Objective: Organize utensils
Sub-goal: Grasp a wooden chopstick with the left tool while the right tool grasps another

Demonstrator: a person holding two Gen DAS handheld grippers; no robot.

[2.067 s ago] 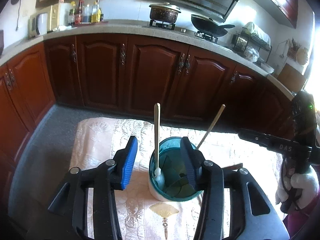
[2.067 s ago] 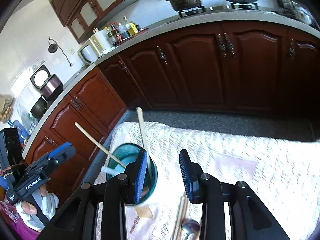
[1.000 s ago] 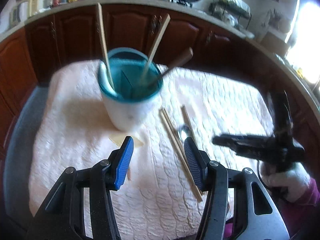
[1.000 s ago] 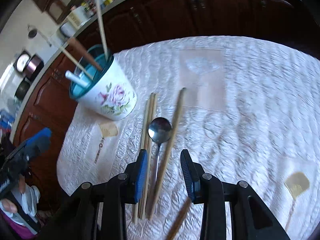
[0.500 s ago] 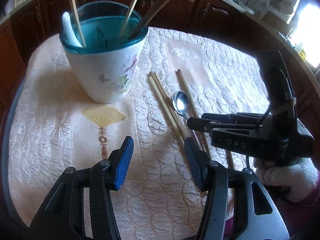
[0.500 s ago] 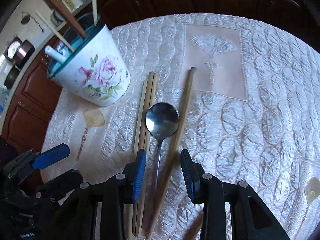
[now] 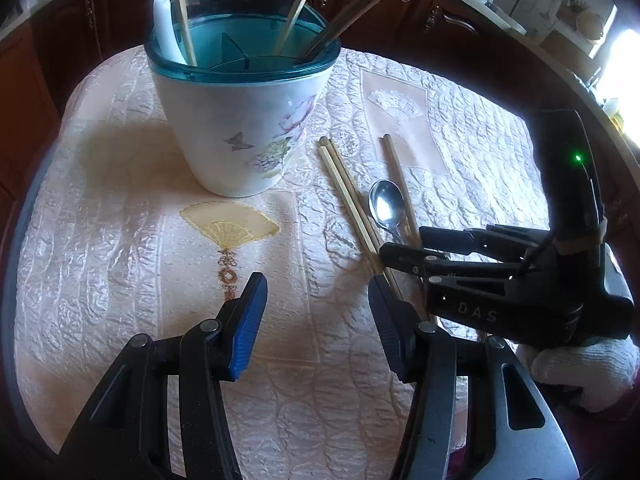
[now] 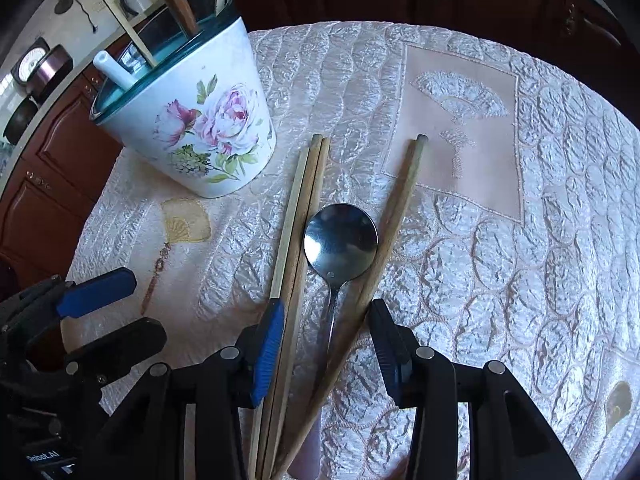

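Observation:
A white floral utensil holder (image 7: 240, 120) (image 8: 192, 120) with a teal rim stands on the cloth, holding a white spoon, chopsticks and a dark handle. Right of it lie a chopstick pair (image 7: 348, 200) (image 8: 300, 220), a metal spoon (image 7: 386, 204) (image 8: 340, 240) and a single brown chopstick (image 7: 396, 172) (image 8: 396, 220). My right gripper (image 8: 326, 308) (image 7: 404, 242) hovers low over them, its jaws opening. The spoon's handle and the chopsticks lie between its fingers, which press on nothing. My left gripper (image 7: 316, 300) (image 8: 148, 306) is open and holds nothing, over bare cloth in front of the holder.
A quilted pink tablecloth (image 8: 520, 280) with fan embroidery covers the small table. Its edges drop off toward dark wooden cabinets (image 8: 60, 168) on the far and left sides. A gloved hand (image 7: 580, 368) holds the right gripper at the right of the left wrist view.
Both grippers have dropped from the holder's rim toward the loose utensils on the cloth. The right jaws stand wider than half a second ago and now straddle the spoon's handle.

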